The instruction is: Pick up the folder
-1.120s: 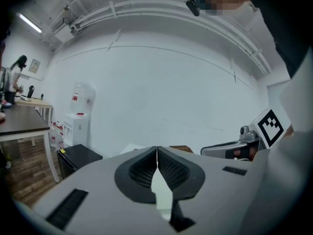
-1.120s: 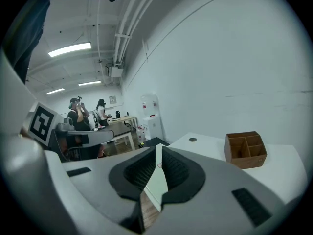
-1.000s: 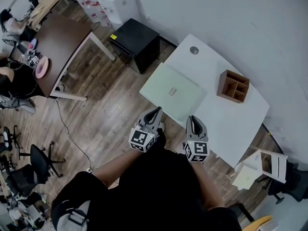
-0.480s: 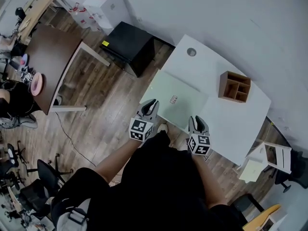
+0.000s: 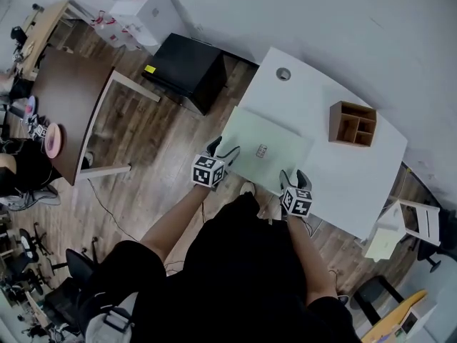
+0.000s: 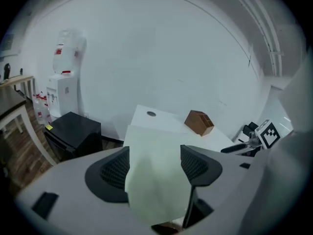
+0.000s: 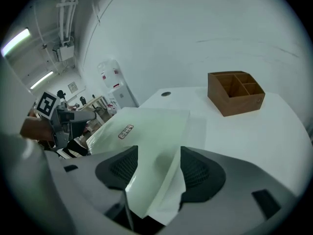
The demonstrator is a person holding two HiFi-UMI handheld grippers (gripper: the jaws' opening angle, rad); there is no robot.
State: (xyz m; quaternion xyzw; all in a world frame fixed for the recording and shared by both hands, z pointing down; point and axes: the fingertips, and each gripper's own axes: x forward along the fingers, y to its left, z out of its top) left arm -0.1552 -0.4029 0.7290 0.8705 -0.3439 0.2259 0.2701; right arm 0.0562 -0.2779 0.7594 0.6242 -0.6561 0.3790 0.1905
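A pale green folder [image 5: 268,148] with a small label lies flat on the white table [image 5: 343,184], its near edge overhanging the table's edge. My left gripper [image 5: 220,148] is at the folder's near left corner. Its jaws have just been opening, and the folder [image 6: 156,175] shows between them without being pressed. My right gripper [image 5: 295,177] is at the near right corner. Its jaws have also just been opening, with the folder's corner [image 7: 146,146] between the pads [image 7: 195,168].
A brown wooden organizer [image 5: 353,123] stands on the table beyond the folder, and a round cable hole [image 5: 283,73] sits at the far corner. A black cabinet [image 5: 184,70] stands left of the table, a brown table [image 5: 68,106] further left, and a white chair [image 5: 410,224] to the right.
Both grippers have come down and forward from in front of my body to the folder's near corners. Their jaws, shut before, now stand apart.
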